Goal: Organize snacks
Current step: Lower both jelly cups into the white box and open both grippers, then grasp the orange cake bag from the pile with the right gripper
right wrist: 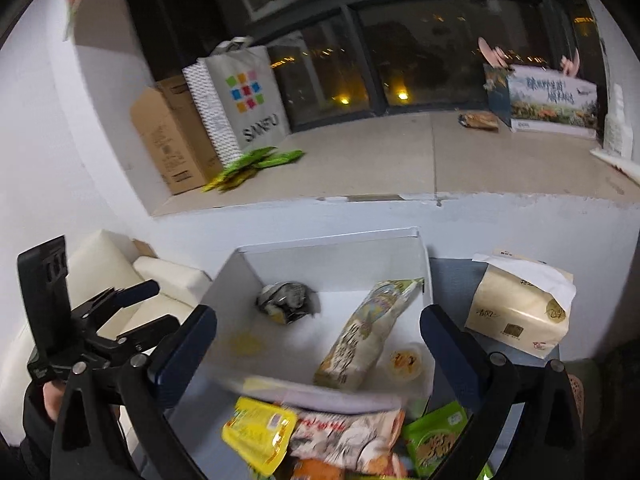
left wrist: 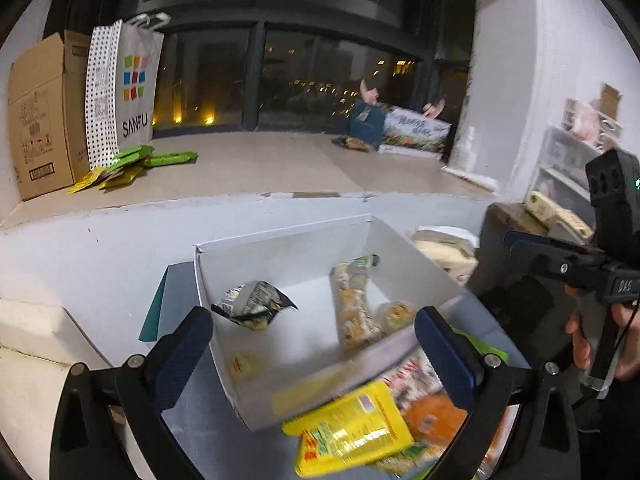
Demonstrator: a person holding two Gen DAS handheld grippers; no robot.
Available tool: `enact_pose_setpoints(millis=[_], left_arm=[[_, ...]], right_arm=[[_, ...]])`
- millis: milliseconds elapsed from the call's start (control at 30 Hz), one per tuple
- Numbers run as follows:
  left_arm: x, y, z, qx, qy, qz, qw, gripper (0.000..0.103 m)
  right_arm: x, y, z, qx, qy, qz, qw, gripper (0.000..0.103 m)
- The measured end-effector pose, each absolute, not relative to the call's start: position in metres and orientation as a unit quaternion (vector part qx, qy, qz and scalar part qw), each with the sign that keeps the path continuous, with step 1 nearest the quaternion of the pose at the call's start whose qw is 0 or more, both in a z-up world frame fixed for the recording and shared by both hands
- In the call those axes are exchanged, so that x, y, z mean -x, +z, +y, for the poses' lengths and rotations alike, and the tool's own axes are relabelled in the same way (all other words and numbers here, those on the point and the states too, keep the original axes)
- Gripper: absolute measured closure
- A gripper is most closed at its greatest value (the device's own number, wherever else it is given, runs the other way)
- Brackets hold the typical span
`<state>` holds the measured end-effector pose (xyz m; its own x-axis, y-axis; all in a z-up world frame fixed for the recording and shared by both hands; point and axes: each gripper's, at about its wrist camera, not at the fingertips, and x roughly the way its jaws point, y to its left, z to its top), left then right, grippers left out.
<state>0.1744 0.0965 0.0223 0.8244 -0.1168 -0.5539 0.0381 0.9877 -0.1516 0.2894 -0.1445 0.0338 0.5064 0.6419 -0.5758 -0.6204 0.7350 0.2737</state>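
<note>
I have both claws spread wide and holding nothing. My left claw [left wrist: 314, 344] hangs over the near left corner of the white cardboard box [left wrist: 280, 248], and my right claw [right wrist: 318, 344] hangs over its near rim [right wrist: 320, 394].

Inside the box, ahead of my left claw, lie a crumpled dark snack packet [left wrist: 252, 304], a long pale biscuit pack [left wrist: 354, 304] leaning toward the far right corner, a small round cup [left wrist: 396, 314] just beside that pack, and a small yellow sweet [left wrist: 246, 364] close to the near wall.

Below my right claw, outside the box and against its near wall, sits a loose pile on the desk [right wrist: 444, 276]: a yellow packet [right wrist: 258, 430], a red-and-white packet [right wrist: 348, 436], a green packet [right wrist: 434, 438] and an orange one [right wrist: 316, 470], overlapping.

To the right of my right claw stands a beige tissue pack [right wrist: 518, 314], apart from the box.
</note>
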Motion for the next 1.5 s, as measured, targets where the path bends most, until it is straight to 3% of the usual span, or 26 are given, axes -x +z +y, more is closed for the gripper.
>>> enact_pose_setpoints(millis=[300, 633, 900, 1100, 1367, 1500], left_arm=[[-0.058, 0.022, 0.081, 0.086, -0.083, 0.238, 0.964, 0.000], [-0.003, -0.041, 0.067, 0.117, -0.085, 0.301, 0.943, 0.000], [-0.001, -0.047, 0.053, 0.107, -0.101, 0.310, 0.939, 0.000], [-0.003, -0.051, 0.048, 0.101, -0.111, 0.316, 0.937, 0.000], [-0.003, -0.059, 0.050, 0.103, -0.118, 0.326, 0.932, 0.000], [-0.003, -0.065, 0.052, 0.109, -0.119, 0.331, 0.930, 0.000]], right_arm=[[-0.177, 0.034, -0.201, 0.005, 0.367, 0.280, 0.887, 0.000], [-0.103, -0.029, -0.259, -0.030, 0.321, 0.310, 0.894, 0.000], [-0.115, -0.059, -0.225, 0.027, 0.340, 0.352, 0.871, 0.000], [-0.151, -0.054, -0.169, 0.142, 0.334, 0.367, 0.856, 0.000], [-0.220, -0.100, -0.104, 0.237, 0.347, 0.519, 0.744, 0.000], [-0.221, -0.121, -0.089, 0.288, 0.351, 0.551, 0.700, 0.000]])
